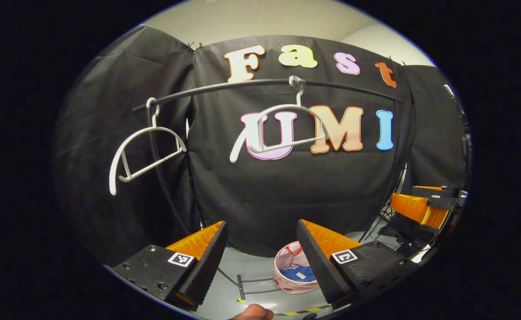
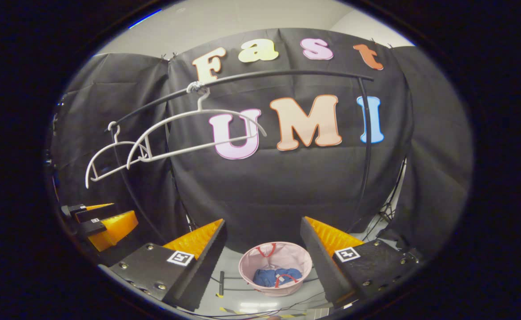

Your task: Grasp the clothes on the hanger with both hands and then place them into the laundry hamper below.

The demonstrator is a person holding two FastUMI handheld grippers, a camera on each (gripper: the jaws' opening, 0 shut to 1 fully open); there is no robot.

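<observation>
Blue clothes (image 2: 274,276) lie bunched inside the pink laundry hamper (image 2: 247,266) on the floor; in the left gripper view the same clothes (image 1: 297,274) show in the hamper (image 1: 285,262) behind my right-hand finger. Two white hangers (image 1: 282,126) (image 1: 147,153) hang bare on the black rail (image 1: 242,84). My left gripper (image 1: 260,258) is open and holds nothing. My right gripper (image 2: 262,258) is open too, above and in front of the hamper. The other gripper (image 1: 420,209) appears at the right edge of the left gripper view and, as orange fingers (image 2: 109,226), at the left of the right gripper view.
The rack's curved black upright (image 2: 367,142) and its floor foot (image 2: 221,278) stand around the hamper. Yellow-black tape (image 1: 305,310) marks the floor near the bottom. Cables (image 2: 389,209) trail down at the right of the rack.
</observation>
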